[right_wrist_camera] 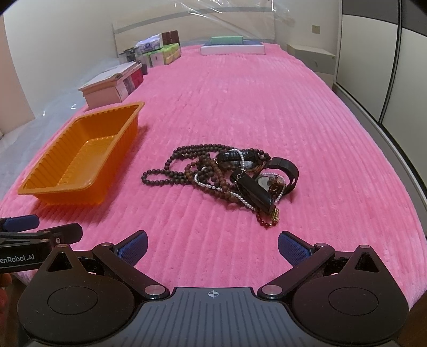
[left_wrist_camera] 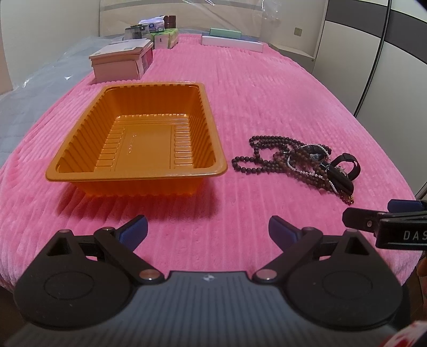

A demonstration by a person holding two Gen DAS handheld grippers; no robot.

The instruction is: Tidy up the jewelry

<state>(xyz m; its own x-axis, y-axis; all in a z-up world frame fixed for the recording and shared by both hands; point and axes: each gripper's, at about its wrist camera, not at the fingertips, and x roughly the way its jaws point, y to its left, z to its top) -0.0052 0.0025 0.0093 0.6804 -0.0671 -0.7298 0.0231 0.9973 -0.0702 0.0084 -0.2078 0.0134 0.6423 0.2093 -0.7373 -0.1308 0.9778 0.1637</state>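
Nothing's sorted yet: both tongs, left (left_wrist_camera: 207, 227) and right (right_wrist_camera: 212, 244), are hovering spread wide and empty, the jewelry (right_wrist_camera: 226, 176) sitting tangled just ahead of the right one, the tray (left_wrist_camera: 138, 138) waiting bare ahead of the left.

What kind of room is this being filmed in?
Most likely a bedroom: the work surface is a bed under a pink plush blanket, with a pale headboard behind and wardrobe doors alongside.
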